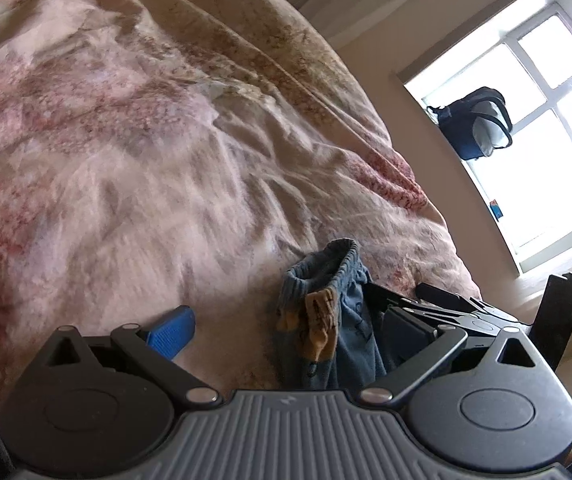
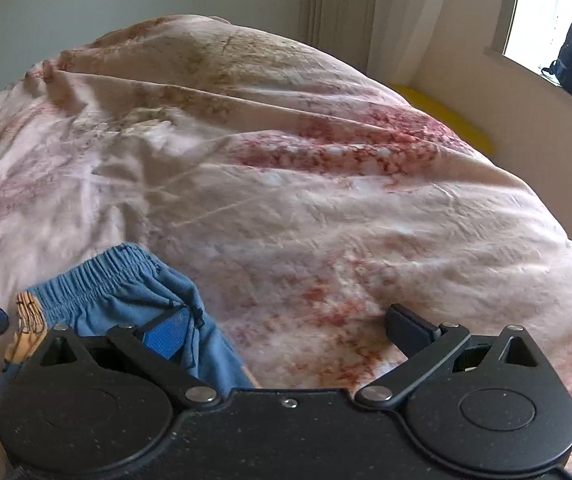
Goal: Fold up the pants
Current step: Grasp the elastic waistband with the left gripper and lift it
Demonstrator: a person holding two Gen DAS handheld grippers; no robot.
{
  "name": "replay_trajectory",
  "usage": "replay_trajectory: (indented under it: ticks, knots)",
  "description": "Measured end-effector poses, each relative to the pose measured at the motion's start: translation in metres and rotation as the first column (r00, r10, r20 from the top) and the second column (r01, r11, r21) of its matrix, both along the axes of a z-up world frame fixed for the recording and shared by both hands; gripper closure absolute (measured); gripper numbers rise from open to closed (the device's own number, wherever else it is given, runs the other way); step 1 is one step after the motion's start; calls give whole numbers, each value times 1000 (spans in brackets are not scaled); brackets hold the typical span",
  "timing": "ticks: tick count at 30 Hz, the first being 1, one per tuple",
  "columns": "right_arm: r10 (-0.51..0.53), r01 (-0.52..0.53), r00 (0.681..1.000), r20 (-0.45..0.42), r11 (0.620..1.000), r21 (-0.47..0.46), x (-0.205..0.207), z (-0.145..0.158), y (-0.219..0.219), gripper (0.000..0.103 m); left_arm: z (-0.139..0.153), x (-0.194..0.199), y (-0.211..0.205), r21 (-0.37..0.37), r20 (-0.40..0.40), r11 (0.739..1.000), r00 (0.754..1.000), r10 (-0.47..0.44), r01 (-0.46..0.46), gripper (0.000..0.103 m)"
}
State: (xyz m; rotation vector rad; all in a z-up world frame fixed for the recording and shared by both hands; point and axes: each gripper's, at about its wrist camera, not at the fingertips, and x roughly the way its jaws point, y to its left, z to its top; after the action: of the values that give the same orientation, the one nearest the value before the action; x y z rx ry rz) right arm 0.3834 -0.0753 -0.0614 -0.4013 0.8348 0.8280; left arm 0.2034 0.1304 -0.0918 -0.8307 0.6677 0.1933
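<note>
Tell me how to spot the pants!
Find the big pink flowery bedspread on the bed. Near its front edge lie the small blue pants, crumpled, with a gathered stretchy waistband. Nothing else on the bedspread is blue cloth, and an orange-brown patch marks them.

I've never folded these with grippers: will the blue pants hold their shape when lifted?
Probably not. The blue pants already lie bunched and creased, so they likely droop. The gathered waistband looks thicker, perhaps easier to pinch. On the wrinkled bedspread, pushing would likely bunch them.
</note>
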Motion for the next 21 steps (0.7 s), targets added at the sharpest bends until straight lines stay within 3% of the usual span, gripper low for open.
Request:
replay_trajectory:
  ticks: [5, 7, 10, 13, 15, 17, 19, 21]
  knots:
    - [-8, 9, 1000, -11, 999, 46, 1, -4, -9, 1, 1, 4, -5, 26, 33, 999, 999, -42, 41, 19]
    - [-10, 10, 1000, -14, 999, 51, 2, -4, -9, 1, -3, 10, -3, 7, 16, 999, 999, -48, 48, 31]
    - [0, 1, 1000, -15, 999, 43, 2, -4, -7, 1, -12, 16, 4, -53, -1, 998, 999, -37, 37, 44]
    - [2, -1, 1000, -16, 999, 42, 1, -4, -7, 1, -21, 20, 10, -144, 8, 989, 999, -40, 41, 45]
    - [1, 0, 1000, -15, 999, 40, 1, -4, -7, 1, -30, 25, 12, -235, 20, 969, 997, -74, 76, 45]
    - [-1, 2, 1000, -12, 999, 45, -1, 2, -8, 1, -32, 26, 13, -254, 20, 964, 997, -76, 78, 49]
    - [-1, 1, 1000, -8, 996, 84, -6, 12, -13, 1, -33, 24, 13, -249, 6, 966, 998, -65, 65, 72]
    - [-12, 11, 1000, 7, 994, 112, -9, 19, -19, 1, -38, 23, 16, -268, -14, 963, 999, -47, 41, 78]
